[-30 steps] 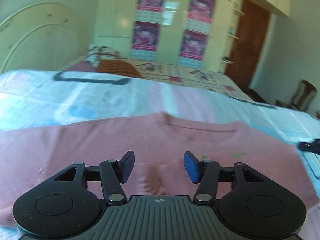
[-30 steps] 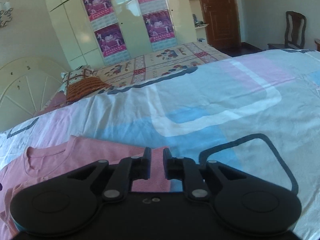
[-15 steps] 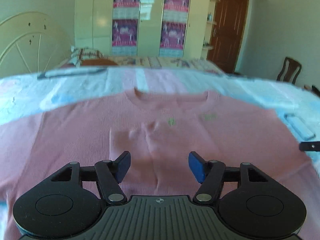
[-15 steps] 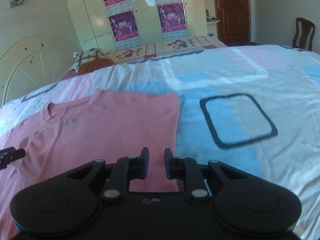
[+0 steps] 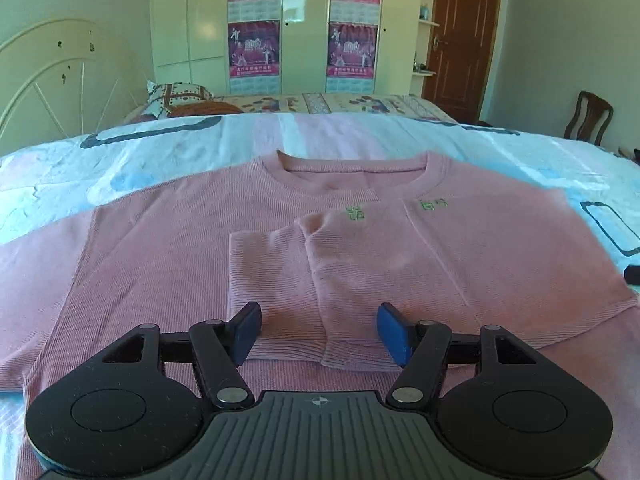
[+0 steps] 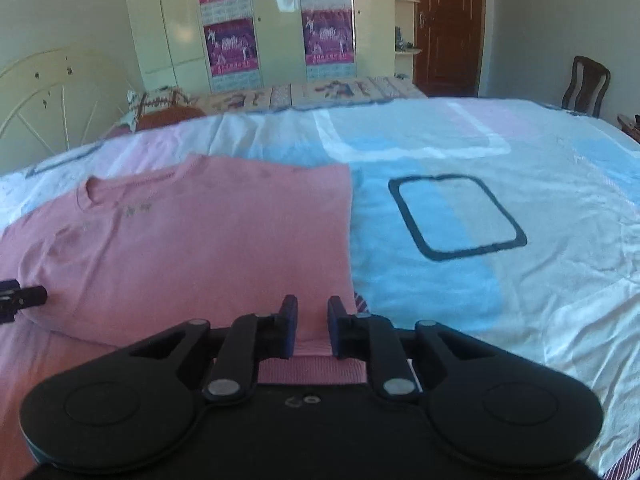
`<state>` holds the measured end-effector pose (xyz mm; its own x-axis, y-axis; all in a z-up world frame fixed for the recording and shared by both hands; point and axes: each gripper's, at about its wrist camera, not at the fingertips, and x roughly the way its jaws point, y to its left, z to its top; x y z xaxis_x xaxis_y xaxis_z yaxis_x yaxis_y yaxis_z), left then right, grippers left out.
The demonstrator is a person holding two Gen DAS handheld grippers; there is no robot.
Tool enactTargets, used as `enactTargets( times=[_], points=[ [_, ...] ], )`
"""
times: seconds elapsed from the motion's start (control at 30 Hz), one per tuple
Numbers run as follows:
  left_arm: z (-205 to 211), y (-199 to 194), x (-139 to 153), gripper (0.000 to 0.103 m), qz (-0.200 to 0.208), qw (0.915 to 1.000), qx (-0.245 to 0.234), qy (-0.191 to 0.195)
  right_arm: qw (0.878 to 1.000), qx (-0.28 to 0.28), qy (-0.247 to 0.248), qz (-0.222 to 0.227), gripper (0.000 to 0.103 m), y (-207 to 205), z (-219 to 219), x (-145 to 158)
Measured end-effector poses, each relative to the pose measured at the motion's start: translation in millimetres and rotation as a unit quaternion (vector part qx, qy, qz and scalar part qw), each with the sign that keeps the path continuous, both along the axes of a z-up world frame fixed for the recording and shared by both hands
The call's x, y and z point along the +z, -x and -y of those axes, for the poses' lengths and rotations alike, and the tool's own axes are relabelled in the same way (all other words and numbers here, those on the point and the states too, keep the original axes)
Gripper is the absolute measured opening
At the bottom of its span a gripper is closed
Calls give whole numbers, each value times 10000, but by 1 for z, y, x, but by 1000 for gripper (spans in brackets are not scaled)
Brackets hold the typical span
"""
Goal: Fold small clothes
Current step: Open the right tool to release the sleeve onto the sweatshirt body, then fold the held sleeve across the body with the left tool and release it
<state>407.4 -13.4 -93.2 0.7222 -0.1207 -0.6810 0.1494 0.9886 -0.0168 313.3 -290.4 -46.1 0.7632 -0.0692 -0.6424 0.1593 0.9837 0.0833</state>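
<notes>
The pink sweater (image 5: 168,240) lies flat on the bed (image 5: 168,152), neckline toward the top of the frame in the left wrist view, filling the middle and lower part of that picture. Both sleeves are folded in across its chest: 2 ribbed cuffs (image 5: 312,344) end side by side just above the left claw (image 5: 318,334), the right one overlapping the left. Small green lettering (image 5: 432,204) sits below the collar.

The left claw is spread wide, its 2 blue pads standing apart over the cuffs with nothing pinched between them; whether the tips touch the knit cannot be told.

In the right wrist view, which is slightly blurred, the sweater (image 6: 192,240) takes the left half of the frame, its folded right edge running down the centre. The right claw (image 6: 312,330) is drawn nearly together, a narrow gap left between its pads, above the sweater's ribbed hem at the lower centre. No fabric is visibly caught between them. A dark tip of the left claw pokes in at the left edge, over the sweater.

The bed sheet (image 6: 520,300) is pale blue, pink and white, with a dark rounded square outline (image 6: 416,236) printed right of centre. Beyond the bed stand a cream wardrobe (image 5: 304,28) with 4 purple posters, a brown door (image 5: 464,36), and a wooden chair (image 5: 588,118) at the right edge.
</notes>
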Motion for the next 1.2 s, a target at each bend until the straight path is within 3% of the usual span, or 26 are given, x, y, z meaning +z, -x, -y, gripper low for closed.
enactTargets(
  times=[0.03,0.1,0.2,0.27,0.33,0.43,0.53,0.63,0.7,0.77,0.87,0.97,1.03,1.1,1.17,1.2],
  points=[
    [-1,-2,-4,64,-73,10000,-38,-38,10000,20,39,-7,14,-1,-2,-1],
    [-2,-2,-4,64,-30,9999,-137,-47,9982,41,17,-599,14,-13,-3,-18],
    [-14,0,5,64,22,9999,-7,101,9990,-15,62,-434,18,-10,-8,-8],
    [-38,6,11,64,129,9992,305,204,9996,-142,-135,-189,19,-4,-7,1],
    [-72,15,15,64,176,9965,745,346,9994,-204,-188,-230,21,-3,-7,1],
    [-139,36,18,64,196,9860,1572,515,9987,-255,-341,-276,22,-4,-10,-1],
    [-215,65,18,64,279,9643,2553,643,9987,-207,-382,-272,23,-6,-19,0],
    [-291,93,13,64,327,9292,3614,696,9984,-122,-473,-281,23,-11,-33,1],
    [-343,109,5,64,285,9016,4217,915,9982,-74,-536,-256,33,-15,-42,4],
    [-384,121,-3,64,285,8794,4587,1241,9973,-50,-714,-145,41,-17,-49,7],
    [-425,129,-13,64,567,8537,4778,1994,9964,-67,-834,-118,39,-22,-59,9],
    [-447,125,-26,64,801,8299,4927,2491,9960,-87,-884,-138,39,-26,-69,10],
    [-460,119,-32,63,958,8213,4961,2648,9960,-107,-878,-140,39,-28,-76,11],
    [-466,111,-35,48,1004,8174,5025,2633,9958,-134,-897,-130,39,-29,-81,13],
    [-476,104,-39,12,902,8149,5086,2630,9954,-170,-935,-113,39,-30,-83,14],
    [-480,103,-42,11,933,8117,5061,2762,9953,-182,-950,-106,40,-30,-83,15]
  ],
)
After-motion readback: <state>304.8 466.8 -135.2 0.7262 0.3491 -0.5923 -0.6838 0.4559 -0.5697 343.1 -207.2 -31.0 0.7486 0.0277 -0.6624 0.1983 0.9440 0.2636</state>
